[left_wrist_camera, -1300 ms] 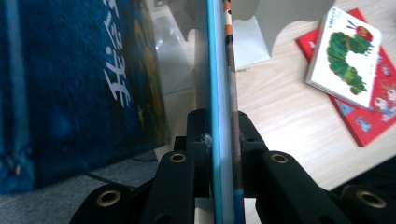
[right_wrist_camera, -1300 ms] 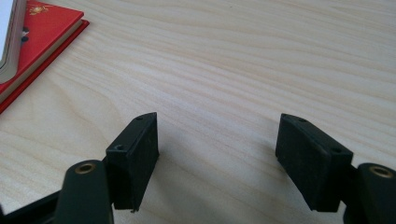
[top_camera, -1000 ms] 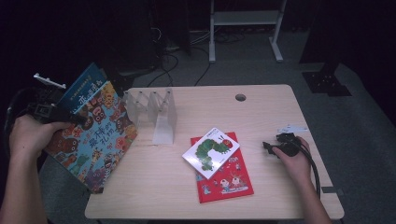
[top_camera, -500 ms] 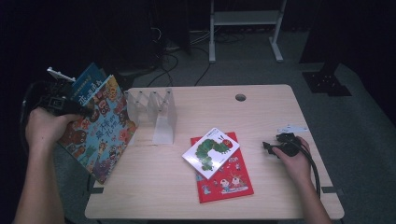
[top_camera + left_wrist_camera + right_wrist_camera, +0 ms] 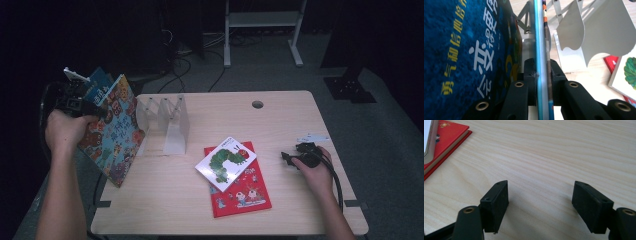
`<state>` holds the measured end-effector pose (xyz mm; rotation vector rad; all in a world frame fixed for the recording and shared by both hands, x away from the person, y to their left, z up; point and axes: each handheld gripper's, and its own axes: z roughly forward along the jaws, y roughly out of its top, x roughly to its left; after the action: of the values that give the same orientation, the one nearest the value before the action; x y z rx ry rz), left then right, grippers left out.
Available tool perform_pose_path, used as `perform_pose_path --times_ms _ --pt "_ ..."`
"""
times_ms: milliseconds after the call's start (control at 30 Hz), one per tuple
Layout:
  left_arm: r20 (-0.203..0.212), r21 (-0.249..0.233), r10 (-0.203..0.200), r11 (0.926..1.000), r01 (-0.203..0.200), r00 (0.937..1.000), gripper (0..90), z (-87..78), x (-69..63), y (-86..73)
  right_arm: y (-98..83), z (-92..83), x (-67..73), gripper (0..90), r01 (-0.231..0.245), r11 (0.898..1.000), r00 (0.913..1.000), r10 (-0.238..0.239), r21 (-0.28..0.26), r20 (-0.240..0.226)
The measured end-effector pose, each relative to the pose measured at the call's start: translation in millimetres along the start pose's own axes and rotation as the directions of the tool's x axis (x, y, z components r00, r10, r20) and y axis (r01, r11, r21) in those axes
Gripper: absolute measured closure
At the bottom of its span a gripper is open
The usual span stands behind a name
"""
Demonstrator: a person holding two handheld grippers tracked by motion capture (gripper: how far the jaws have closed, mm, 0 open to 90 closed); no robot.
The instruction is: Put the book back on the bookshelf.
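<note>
Left gripper view: glossy flat book [image 5: 469, 57], clamped.

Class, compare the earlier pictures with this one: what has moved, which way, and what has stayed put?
The left tool, shut on the blue book, has carried it rightward and tipped it more upright, closer to the white rack. No grip was taken or released. The right tool rests open on the table as before, and the caterpillar book on the red book has not shifted.
</note>
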<state>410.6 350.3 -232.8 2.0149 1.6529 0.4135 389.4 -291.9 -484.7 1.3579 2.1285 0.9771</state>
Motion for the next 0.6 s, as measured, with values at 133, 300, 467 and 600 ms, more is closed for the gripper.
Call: perform_pose_path --times_ms 133,300,467,600 --pt "0.005 -0.006 -0.007 1.0000 0.007 1.0000 79.6 4.1 1.3 0.1 0.0 0.0 0.2 28.3 -0.002 1.000 1.0000 0.002 0.001 -0.001" --pt "0.001 0.000 -0.002 1.0000 0.002 1.0000 79.1 2.9 4.2 -3.7 0.0 -0.1 0.3 28.3 -0.001 1.000 1.0000 0.002 0.001 -0.001" --pt "-0.026 0.015 0.010 0.9998 -0.010 0.9996 74.3 -0.7 5.2 -4.9 -0.1 -0.1 0.4 28.3 -0.001 1.000 1.0000 0.001 0.001 -0.001" --pt "-0.043 0.004 0.014 0.9999 -0.014 0.9990 72.0 -7.0 6.4 -5.3 0.0 0.0 0.2 28.3 0.002 1.000 1.0000 -0.002 0.000 -0.001"
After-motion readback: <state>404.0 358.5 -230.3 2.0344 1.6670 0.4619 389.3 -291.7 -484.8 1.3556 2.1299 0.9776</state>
